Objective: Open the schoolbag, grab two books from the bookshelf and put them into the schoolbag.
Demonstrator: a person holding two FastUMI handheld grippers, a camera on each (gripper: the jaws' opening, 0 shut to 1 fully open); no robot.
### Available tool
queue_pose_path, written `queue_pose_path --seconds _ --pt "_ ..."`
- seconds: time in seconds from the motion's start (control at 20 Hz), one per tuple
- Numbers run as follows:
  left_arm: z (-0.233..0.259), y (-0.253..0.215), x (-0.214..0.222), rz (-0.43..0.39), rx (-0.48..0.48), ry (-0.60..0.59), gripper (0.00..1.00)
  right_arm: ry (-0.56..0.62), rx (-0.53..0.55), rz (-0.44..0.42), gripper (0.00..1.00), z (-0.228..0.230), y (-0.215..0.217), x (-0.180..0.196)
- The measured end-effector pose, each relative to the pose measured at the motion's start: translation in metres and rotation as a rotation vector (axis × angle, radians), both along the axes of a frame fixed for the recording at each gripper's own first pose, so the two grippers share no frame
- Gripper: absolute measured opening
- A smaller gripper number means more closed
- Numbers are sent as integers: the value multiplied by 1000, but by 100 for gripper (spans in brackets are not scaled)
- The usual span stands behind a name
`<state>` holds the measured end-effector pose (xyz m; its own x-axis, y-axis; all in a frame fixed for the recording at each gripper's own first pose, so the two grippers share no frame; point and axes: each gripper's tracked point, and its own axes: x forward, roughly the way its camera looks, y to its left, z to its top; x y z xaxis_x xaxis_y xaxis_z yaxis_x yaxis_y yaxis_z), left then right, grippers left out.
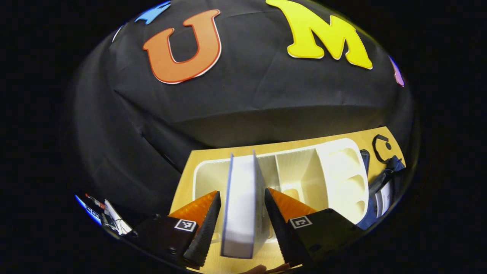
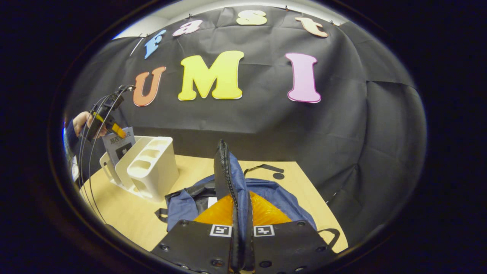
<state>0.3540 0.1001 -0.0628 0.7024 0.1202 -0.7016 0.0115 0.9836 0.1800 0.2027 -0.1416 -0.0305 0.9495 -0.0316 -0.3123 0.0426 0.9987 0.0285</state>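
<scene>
While the book (image 1: 243, 205) stands upright in the shelf (image 1: 342, 171), stiff, light and likely slick, the left tongs (image 1: 242, 224) flank its covers without clearly touching. Right tongs (image 2: 239, 243) pinch the limp bag (image 2: 232, 182) flap above the worktop (image 2: 121, 213).

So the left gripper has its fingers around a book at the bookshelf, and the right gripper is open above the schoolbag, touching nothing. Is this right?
Not quite. The right gripper is not open: in the right gripper view its fingers are shut on the flap of the blue schoolbag, holding it up. The rest holds: the left gripper has a book between its fingers at the white bookshelf.
</scene>
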Motion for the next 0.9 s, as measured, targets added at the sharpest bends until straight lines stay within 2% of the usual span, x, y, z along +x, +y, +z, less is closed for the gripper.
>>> queue_pose_path --seconds 0.05,0.1,0.2,0.25,0.35,0.45,0.5,0.65,0.85,0.9 --pt "-3 0 -1 -6 -3 22 68 2 3 -2 6 -1 0 0" --pt "-3 -3 -3 -23 -17 30 66 5 2 0 6 -2 0 0" --pt "-5 -5 -3 -37 -25 33 55 8 -4 -1 6 -4 0 0" --pt "-6 -10 -2 -51 -42 35 57 10 -7 2 6 -5 1 0" --pt "-7 -16 -5 -70 -65 46 46 11 -15 4 6 -4 3 0" --pt "-6 -20 -11 -69 -79 58 48 10 -18 8 6 -5 6 0" --pt "-5 -20 -17 -64 -90 65 43 12 -20 9 6 -5 6 1" --pt "6 -22 -36 -56 -117 57 42 14 -28 10 6 -8 6 0" --pt "20 -24 -77 -54 -180 55 42 26 -32 21 6 -16 6 5" --pt "23 -25 -84 -50 -193 46 46 28 -31 22 6 -17 5 6"
